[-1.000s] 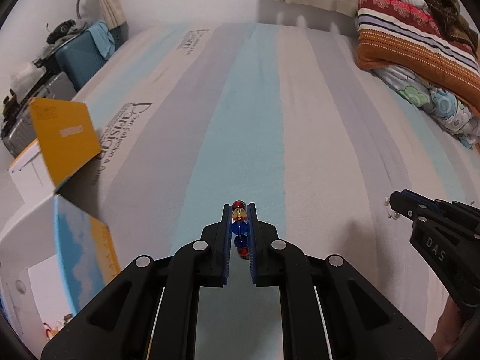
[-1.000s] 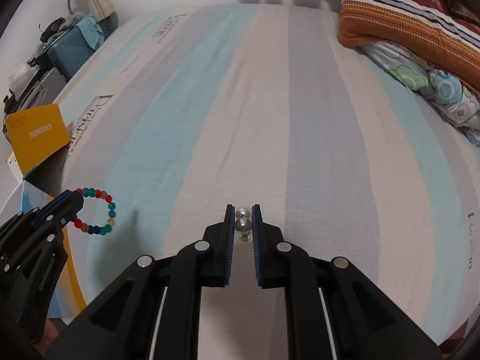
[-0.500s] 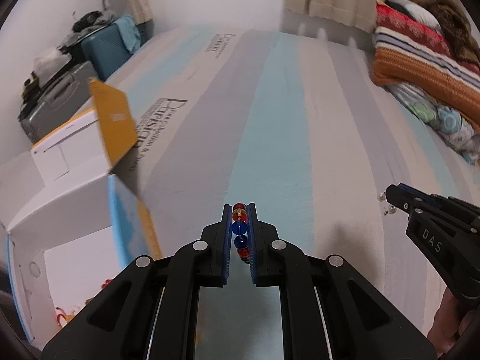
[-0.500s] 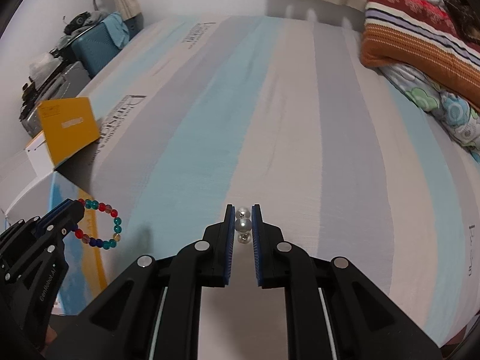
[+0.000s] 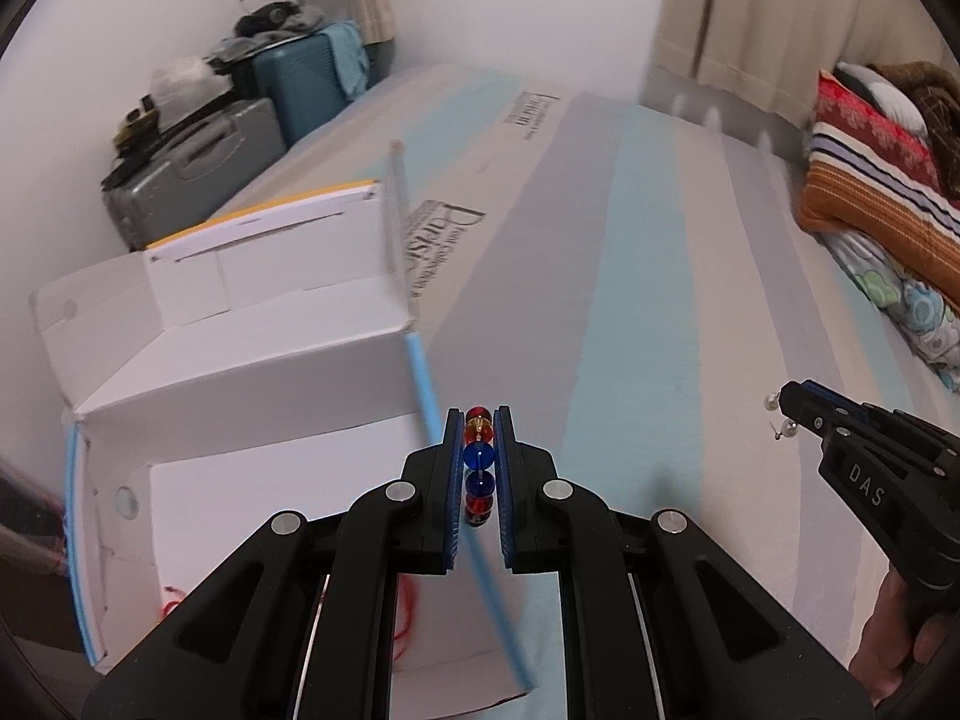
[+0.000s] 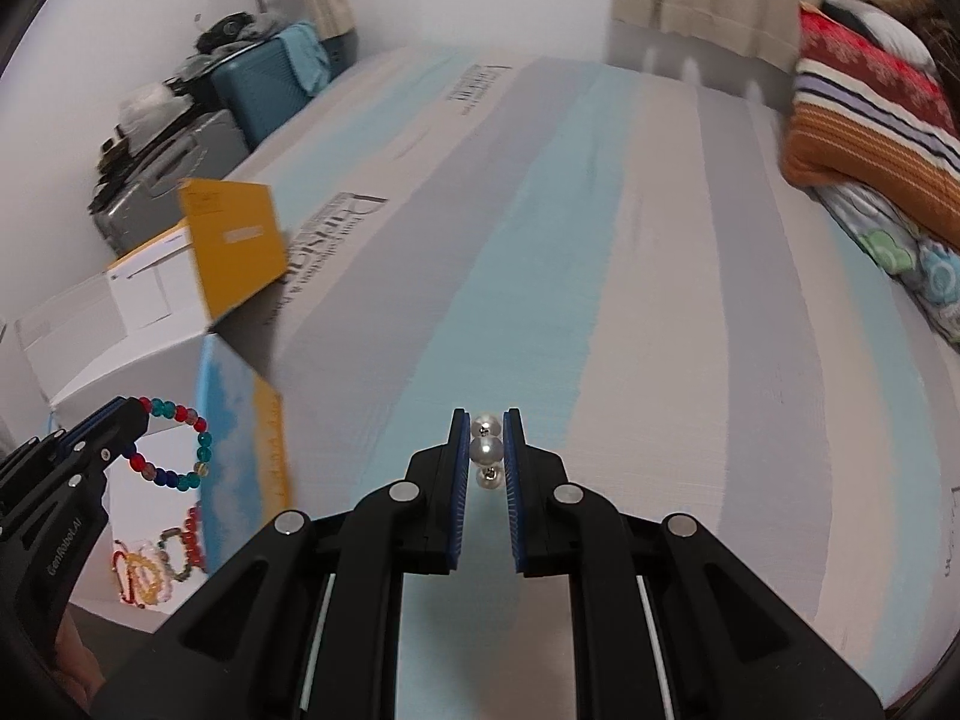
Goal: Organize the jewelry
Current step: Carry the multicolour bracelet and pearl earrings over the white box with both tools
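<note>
My left gripper (image 5: 478,459) is shut on a bead bracelet (image 5: 479,456) of red, orange and blue beads; in the right wrist view the bracelet (image 6: 174,450) hangs as a ring from that gripper (image 6: 129,417) over the open white box (image 6: 150,360). My right gripper (image 6: 486,450) is shut on pearl earrings (image 6: 486,450) above the striped bed; in the left wrist view the earrings (image 5: 780,417) show at its tip (image 5: 792,405). The left gripper is above the box's right wall (image 5: 420,372). Several bracelets (image 6: 162,558) lie inside the box.
The box (image 5: 240,360) sits at the bed's left edge with a yellow flap (image 6: 231,246) raised. Suitcases (image 5: 198,162) stand beside the wall at left. Folded blankets (image 5: 870,180) lie at the far right. The striped mattress (image 6: 600,240) stretches ahead.
Both grippers have moved left toward the box. The left gripper with the bracelet now hangs over the box's opening; the box fills more of its view.
</note>
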Demonstrator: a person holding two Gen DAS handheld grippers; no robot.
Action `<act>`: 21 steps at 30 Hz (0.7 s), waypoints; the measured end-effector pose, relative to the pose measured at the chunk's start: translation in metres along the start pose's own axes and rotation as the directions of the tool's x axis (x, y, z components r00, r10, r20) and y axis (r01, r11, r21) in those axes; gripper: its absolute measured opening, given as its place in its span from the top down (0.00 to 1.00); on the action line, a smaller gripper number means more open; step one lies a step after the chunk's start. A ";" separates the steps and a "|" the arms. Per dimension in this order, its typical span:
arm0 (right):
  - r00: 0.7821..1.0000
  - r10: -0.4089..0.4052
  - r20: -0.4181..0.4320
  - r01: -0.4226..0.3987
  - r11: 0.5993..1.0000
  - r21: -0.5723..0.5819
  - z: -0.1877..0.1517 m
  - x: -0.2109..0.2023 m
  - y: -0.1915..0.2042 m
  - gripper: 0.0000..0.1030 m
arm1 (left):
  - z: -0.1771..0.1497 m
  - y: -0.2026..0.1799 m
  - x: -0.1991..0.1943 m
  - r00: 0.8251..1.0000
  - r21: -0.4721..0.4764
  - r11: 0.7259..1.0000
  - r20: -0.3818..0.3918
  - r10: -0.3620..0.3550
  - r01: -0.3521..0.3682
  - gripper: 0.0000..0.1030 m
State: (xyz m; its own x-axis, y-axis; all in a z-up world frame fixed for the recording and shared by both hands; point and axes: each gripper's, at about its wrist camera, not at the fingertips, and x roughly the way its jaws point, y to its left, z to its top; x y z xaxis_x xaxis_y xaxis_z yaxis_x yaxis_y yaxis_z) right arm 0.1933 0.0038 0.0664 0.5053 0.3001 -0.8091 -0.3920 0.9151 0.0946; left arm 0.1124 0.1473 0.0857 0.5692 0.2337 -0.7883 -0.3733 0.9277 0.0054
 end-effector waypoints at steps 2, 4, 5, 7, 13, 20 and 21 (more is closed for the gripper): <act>1.000 0.013 0.009 -0.012 1.000 -0.014 0.000 -0.005 0.012 0.90 | -0.003 0.014 -0.008 1.000 -0.014 1.000 0.007 0.013 -0.013 0.91; 0.999 0.030 0.020 -0.029 0.999 -0.027 0.000 -0.010 0.027 0.90 | -0.006 0.027 -0.016 1.000 -0.025 0.999 0.013 0.024 -0.023 0.91; 0.999 0.035 0.023 -0.035 0.999 -0.031 0.000 -0.012 0.031 0.90 | -0.007 0.034 -0.020 0.999 -0.031 0.999 0.018 0.029 -0.028 0.91; 0.998 0.051 0.031 -0.049 0.998 -0.048 0.000 -0.016 0.046 0.90 | -0.008 0.043 -0.025 0.999 -0.041 0.998 0.024 0.040 -0.039 0.91; 0.996 0.083 0.033 -0.078 0.990 -0.119 -0.010 -0.024 0.093 0.90 | -0.018 0.081 -0.037 0.997 -0.084 0.994 0.025 0.074 -0.072 0.91; 0.991 0.134 0.027 -0.126 0.973 -0.192 -0.022 -0.028 0.147 0.90 | -0.033 0.125 -0.043 0.992 -0.128 0.984 0.012 0.123 -0.120 0.91; 0.989 0.147 0.023 -0.139 0.970 -0.200 -0.023 -0.028 0.153 0.90 | -0.035 0.132 -0.044 0.991 -0.134 0.983 0.009 0.130 -0.128 0.91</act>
State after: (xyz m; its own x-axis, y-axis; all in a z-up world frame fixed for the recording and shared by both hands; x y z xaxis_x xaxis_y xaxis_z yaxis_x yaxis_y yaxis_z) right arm 0.1008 0.1293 0.0902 0.4600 0.4376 -0.7726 -0.6044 0.7918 0.0886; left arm 0.0123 0.2492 0.0993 0.5227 0.3549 -0.7752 -0.5374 0.8430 0.0237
